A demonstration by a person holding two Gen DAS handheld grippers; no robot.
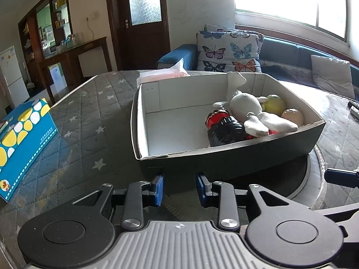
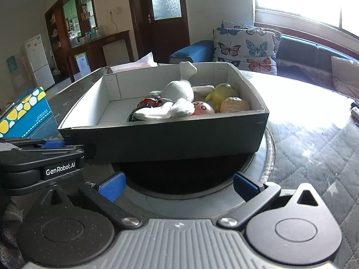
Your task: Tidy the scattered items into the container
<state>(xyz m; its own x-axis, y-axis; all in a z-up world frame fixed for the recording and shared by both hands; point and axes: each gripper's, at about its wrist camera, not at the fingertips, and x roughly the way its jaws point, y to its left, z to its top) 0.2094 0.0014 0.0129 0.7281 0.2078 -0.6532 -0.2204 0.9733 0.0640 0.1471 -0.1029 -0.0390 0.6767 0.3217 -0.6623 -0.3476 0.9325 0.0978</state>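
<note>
A dark box with a white inside [image 1: 235, 157] [image 2: 157, 134] stands on the table. In it lie a white plush rabbit [image 1: 246, 107] [image 2: 177, 96], a black and red toy [image 1: 224, 127] [image 2: 143, 105], a yellow toy [image 1: 273, 103] [image 2: 222, 92], a tan ball [image 1: 291, 115] [image 2: 234, 104] and a pink toy [image 2: 202, 108]. My left gripper [image 1: 179, 189] is open and empty, just in front of the box's near wall. My right gripper [image 2: 179, 185] is open and empty, in front of the box. The left gripper also shows at the left of the right wrist view [image 2: 53, 144].
A blue and yellow tissue box [image 1: 22, 139] [image 2: 22, 114] stands at the left on the quilted star-pattern table cover [image 1: 89, 116]. A pink tissue pack [image 1: 166, 75] lies behind the box. A round dark turntable [image 2: 190, 179] sits under the box. A sofa with a butterfly cushion [image 1: 228, 51] is behind.
</note>
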